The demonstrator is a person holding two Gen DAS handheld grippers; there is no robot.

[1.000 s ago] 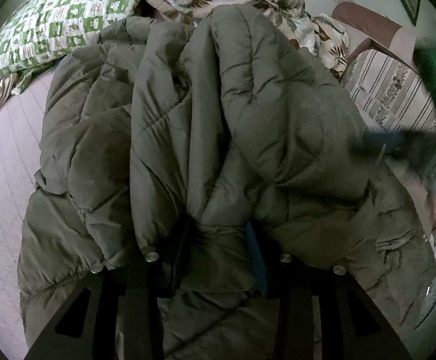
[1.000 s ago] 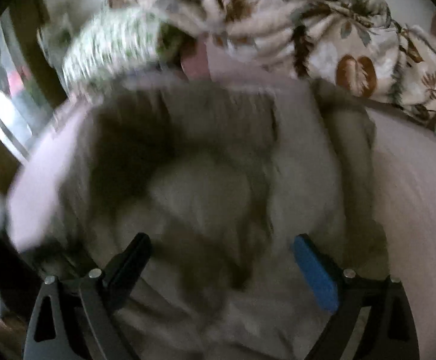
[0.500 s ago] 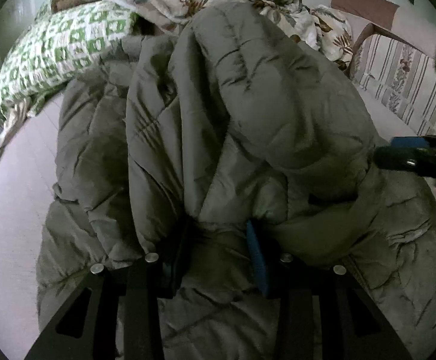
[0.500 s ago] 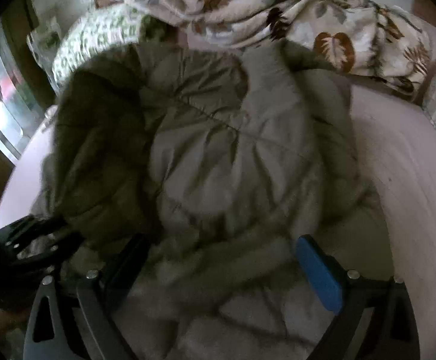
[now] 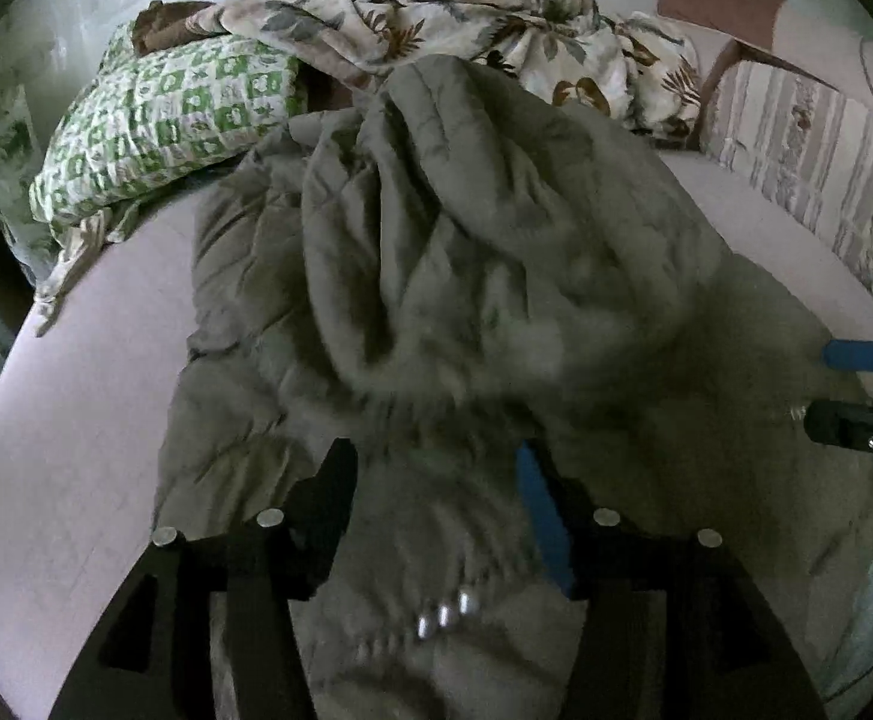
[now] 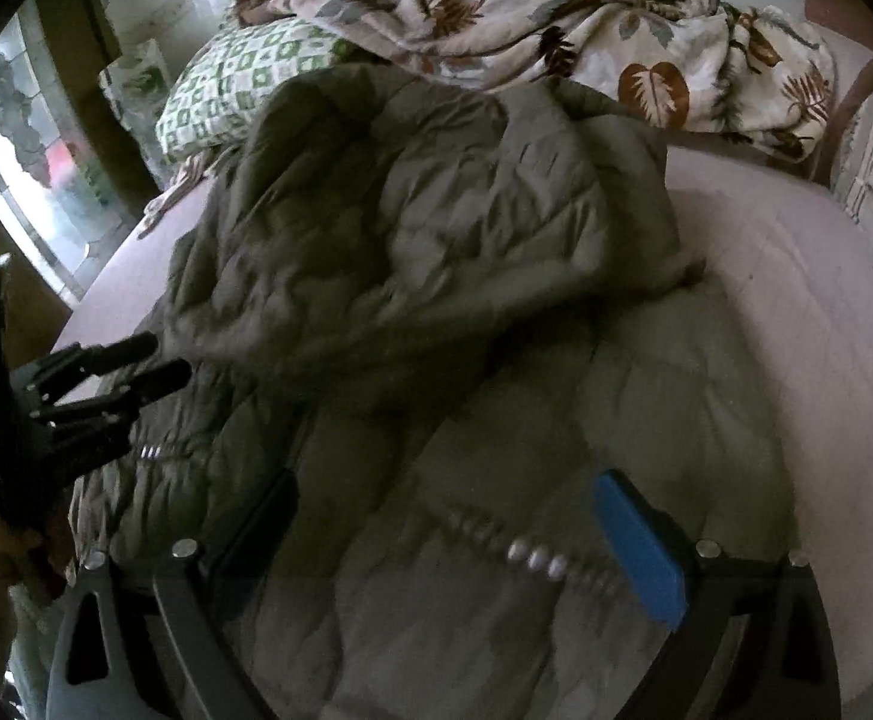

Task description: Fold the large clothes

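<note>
One wide bed (image 6: 796, 300) with a smooth pale sheet fills the room's corner, with a rumpled leaf-print blanket (image 6: 556, 18) and green-checked pillow (image 5: 166, 108) at its head. Heaped mid-bed lies the quilted olive jacket (image 5: 466, 240). Left gripper (image 5: 436, 504) jaws are opening, fabric between them; right gripper (image 6: 454, 516) gapes wide over the jacket.

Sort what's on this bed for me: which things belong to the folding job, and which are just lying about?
Job:
- jacket
- left claw, jaws opening, jacket between them
- right claw, open

Lying about:
- green pillow
- leaf-print blanket
- striped cushion
</note>
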